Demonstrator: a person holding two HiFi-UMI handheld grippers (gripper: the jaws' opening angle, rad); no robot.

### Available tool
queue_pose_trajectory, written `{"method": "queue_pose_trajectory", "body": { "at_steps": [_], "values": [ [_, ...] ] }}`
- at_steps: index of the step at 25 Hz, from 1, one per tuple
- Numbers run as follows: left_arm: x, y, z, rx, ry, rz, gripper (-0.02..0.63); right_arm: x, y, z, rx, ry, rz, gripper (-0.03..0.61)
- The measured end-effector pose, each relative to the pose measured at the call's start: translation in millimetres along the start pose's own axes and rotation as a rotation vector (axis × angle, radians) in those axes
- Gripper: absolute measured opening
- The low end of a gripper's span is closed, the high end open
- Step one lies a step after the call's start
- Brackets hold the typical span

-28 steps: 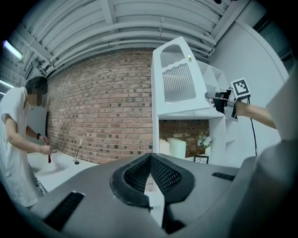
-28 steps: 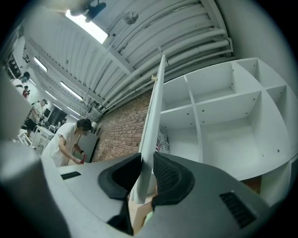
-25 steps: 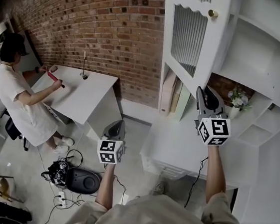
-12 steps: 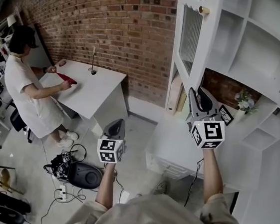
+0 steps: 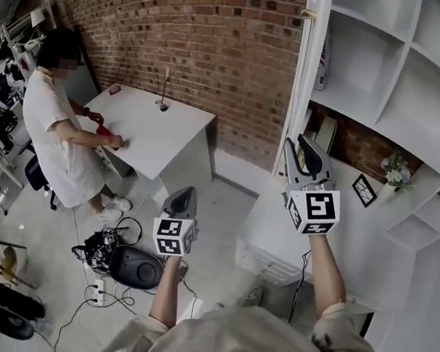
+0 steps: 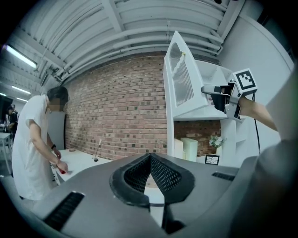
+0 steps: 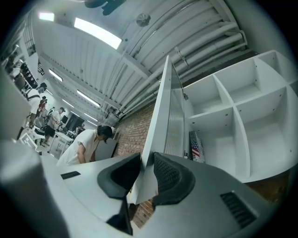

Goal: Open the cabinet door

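Head view: the one cabinet door (image 5: 306,78) stands upright, long axis vertical, open and edge-on to the camera, its face barely seen; the right gripper (image 5: 293,146) meets its lower edge, while the left gripper (image 5: 184,195) hangs apart over the floor (image 5: 216,210). Left gripper view: its jaws are pressed together, empty. Right gripper view: two pads (image 7: 170,174) clamp the door's bottom corner, hiding it.

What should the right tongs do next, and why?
Probably let go and back away. The door already stands wide open, showing the shelves, and the right tongs, with its bottom edge between them, have just been opening a little.
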State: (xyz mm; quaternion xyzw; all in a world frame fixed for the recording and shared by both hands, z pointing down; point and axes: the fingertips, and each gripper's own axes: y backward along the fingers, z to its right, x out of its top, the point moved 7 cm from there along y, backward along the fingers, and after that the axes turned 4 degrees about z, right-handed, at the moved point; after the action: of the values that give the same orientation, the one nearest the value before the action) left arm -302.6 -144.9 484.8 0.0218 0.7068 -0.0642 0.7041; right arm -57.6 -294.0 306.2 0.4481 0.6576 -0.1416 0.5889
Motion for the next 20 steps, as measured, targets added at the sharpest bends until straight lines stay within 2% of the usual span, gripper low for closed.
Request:
{"method": "queue_pose_trajectory", "body": {
  "at_steps": [11,20],
  "values": [
    [-2.1,34.8,-35.4,0.126,0.005,-0.014,0.026,-3.4,-40.6,-39.0,0.068,-0.007,0.007,0.107],
    [-8.8,60.4,-55.3,0.217,0.018,-0.021,0.026,-7.2,-56.7,-52.7,0.057,0.007,0.016,0.109]
  ]
}}
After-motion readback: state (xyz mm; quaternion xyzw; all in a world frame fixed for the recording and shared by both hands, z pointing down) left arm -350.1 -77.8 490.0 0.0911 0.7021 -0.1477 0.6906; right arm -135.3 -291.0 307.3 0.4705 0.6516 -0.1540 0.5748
